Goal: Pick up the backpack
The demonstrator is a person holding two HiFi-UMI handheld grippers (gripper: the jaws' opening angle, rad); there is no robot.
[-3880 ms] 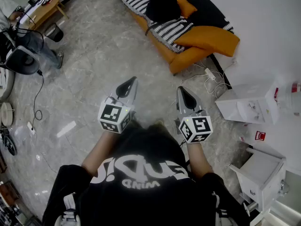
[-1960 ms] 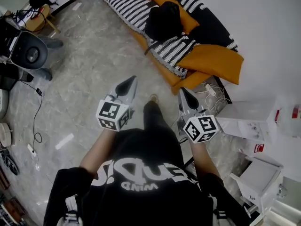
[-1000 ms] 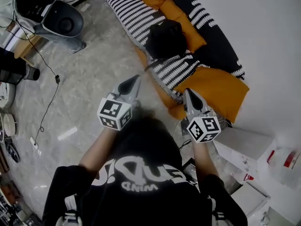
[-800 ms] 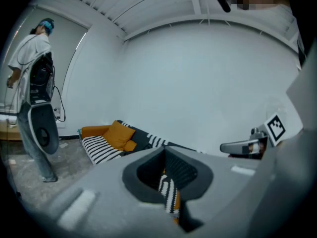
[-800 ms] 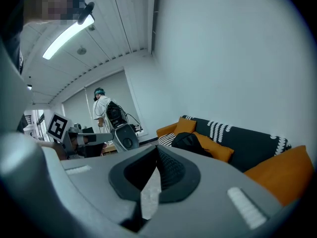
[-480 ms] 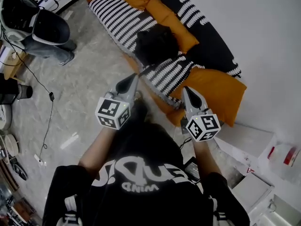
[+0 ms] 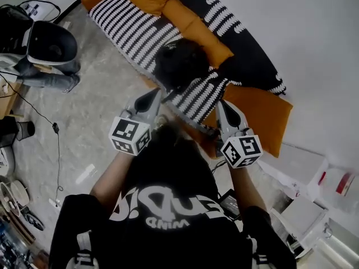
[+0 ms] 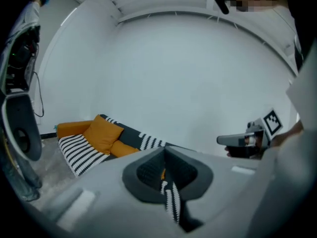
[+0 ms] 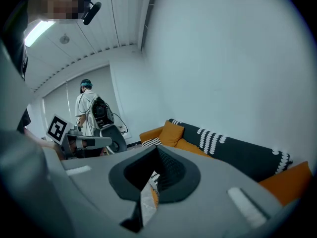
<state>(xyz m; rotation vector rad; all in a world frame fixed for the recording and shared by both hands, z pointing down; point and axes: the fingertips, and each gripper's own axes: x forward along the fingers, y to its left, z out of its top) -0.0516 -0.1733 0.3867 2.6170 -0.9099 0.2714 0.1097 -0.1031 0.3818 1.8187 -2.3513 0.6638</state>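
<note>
The black backpack (image 7: 180, 65) lies on a sofa (image 7: 255, 114), on a black-and-white striped throw (image 7: 126, 24). My left gripper (image 7: 153, 96) is shut and empty, its tip just short of the backpack's near left side. My right gripper (image 7: 221, 106) is also shut and empty, over the striped throw to the backpack's right. In the left gripper view the shut jaws of my left gripper (image 8: 166, 168) hide the backpack; only the sofa (image 8: 96, 139) and my right gripper (image 8: 246, 139) show. The right gripper view shows my shut right gripper (image 9: 156, 171) and the sofa (image 9: 218, 142).
Orange cushions (image 7: 193, 18) lie behind the backpack. An office chair (image 7: 49, 42) stands at the upper left, with a cable (image 7: 57, 150) on the grey floor. White boxes (image 7: 297, 167) sit at the lower right. A standing person (image 9: 91, 114) shows in the right gripper view.
Both grippers have travelled across the floor toward the sofa, staying shut. The backpack now lies just beyond their tips, and the office chair has slid to the upper left.
</note>
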